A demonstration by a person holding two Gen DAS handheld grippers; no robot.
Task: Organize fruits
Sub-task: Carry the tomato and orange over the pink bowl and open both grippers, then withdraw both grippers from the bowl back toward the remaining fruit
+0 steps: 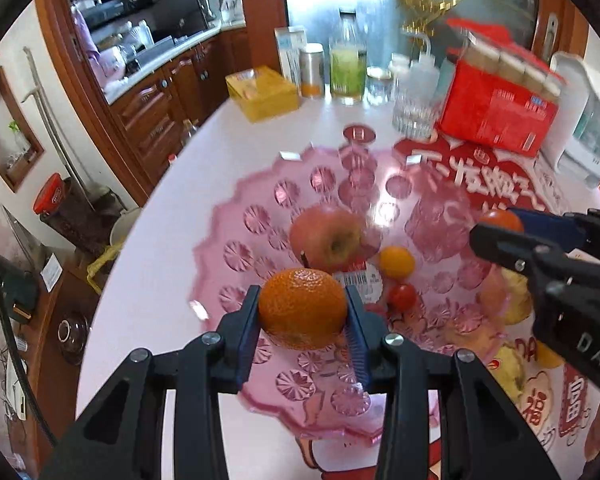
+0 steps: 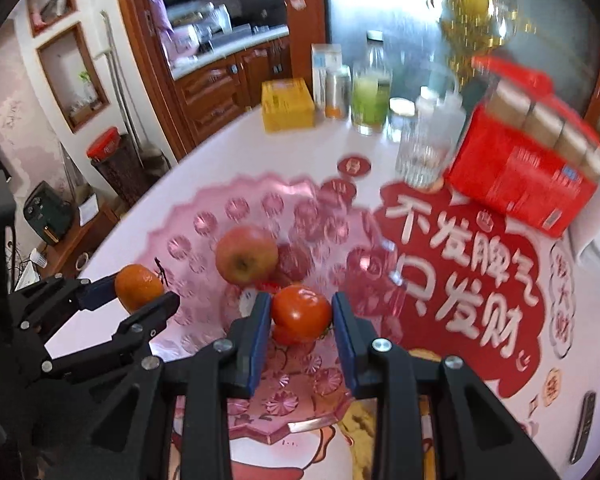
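My left gripper [image 1: 302, 300] is shut on an orange mandarin [image 1: 303, 308] and holds it above the near part of a pink glass fruit plate [image 1: 256, 184]. My right gripper [image 2: 301, 304] is shut on a red tomato [image 2: 301, 313] above the same plate [image 2: 204, 216]. In the plate lie a red-yellow apple [image 1: 326, 238], a small orange kumquat [image 1: 397, 261] and a cherry tomato [image 1: 402, 296]. The right gripper with its tomato [image 1: 500, 220] shows at the right of the left wrist view. The left gripper with the mandarin [image 2: 138, 286] shows at the left of the right wrist view.
At the back of the white table stand a red carton [image 1: 500, 108], a clear glass [image 1: 414, 116], a green juice bottle [image 1: 348, 72], a tin [image 1: 312, 70] and a yellow box [image 1: 262, 94]. Yellowish fruits [image 1: 512, 364] lie on the red mat right of the plate. A dark remote [image 2: 584, 426] lies at far right.
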